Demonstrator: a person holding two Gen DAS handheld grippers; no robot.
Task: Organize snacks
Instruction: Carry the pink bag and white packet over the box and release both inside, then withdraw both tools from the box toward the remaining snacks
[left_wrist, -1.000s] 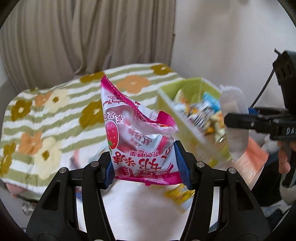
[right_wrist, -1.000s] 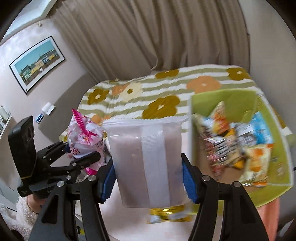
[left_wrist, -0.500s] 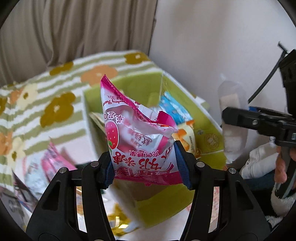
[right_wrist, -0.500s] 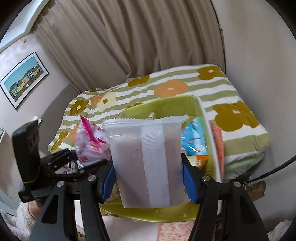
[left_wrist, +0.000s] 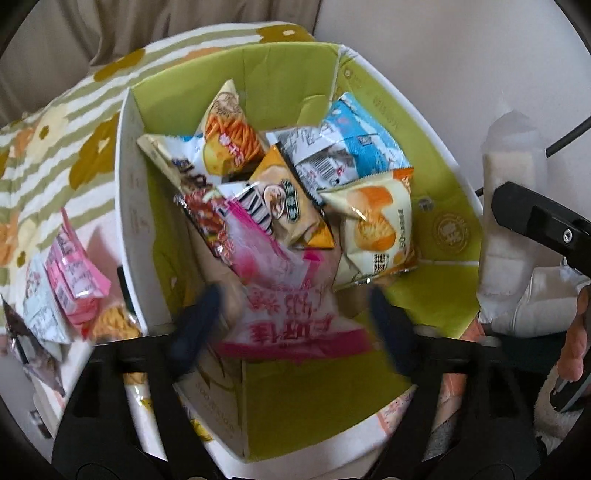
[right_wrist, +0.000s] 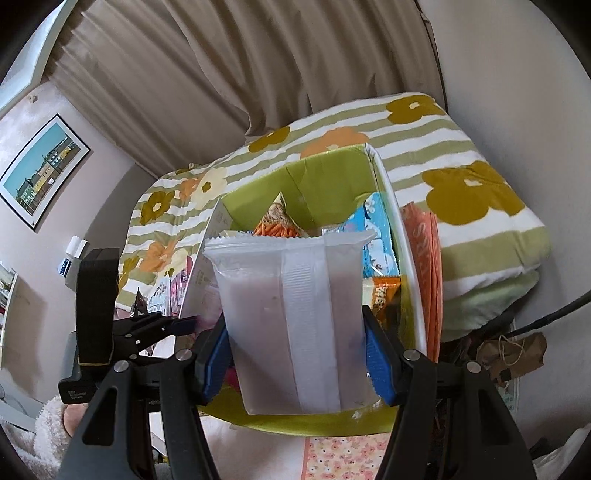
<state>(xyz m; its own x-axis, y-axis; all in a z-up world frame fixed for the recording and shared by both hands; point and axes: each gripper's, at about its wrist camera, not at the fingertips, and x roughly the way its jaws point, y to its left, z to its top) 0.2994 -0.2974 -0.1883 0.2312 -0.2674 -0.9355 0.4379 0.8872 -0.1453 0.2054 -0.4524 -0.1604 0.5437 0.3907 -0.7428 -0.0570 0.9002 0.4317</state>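
My left gripper (left_wrist: 291, 325) is opening over the green box (left_wrist: 436, 155); its blurred fingers stand apart from the pink snack bag (left_wrist: 284, 295), which lies between them above the other snack packets (left_wrist: 295, 177). My right gripper (right_wrist: 295, 354) clamps a frosted white packet (right_wrist: 291, 314) upright just beside the box.

Beige curtain (right_wrist: 258, 66), framed picture (right_wrist: 40, 166) on wall

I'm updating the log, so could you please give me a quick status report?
Left claw opening, pink strawberry snack packet dropping into green cardboard box. Right claw shut on frosted plastic packet. Nothing blocking.
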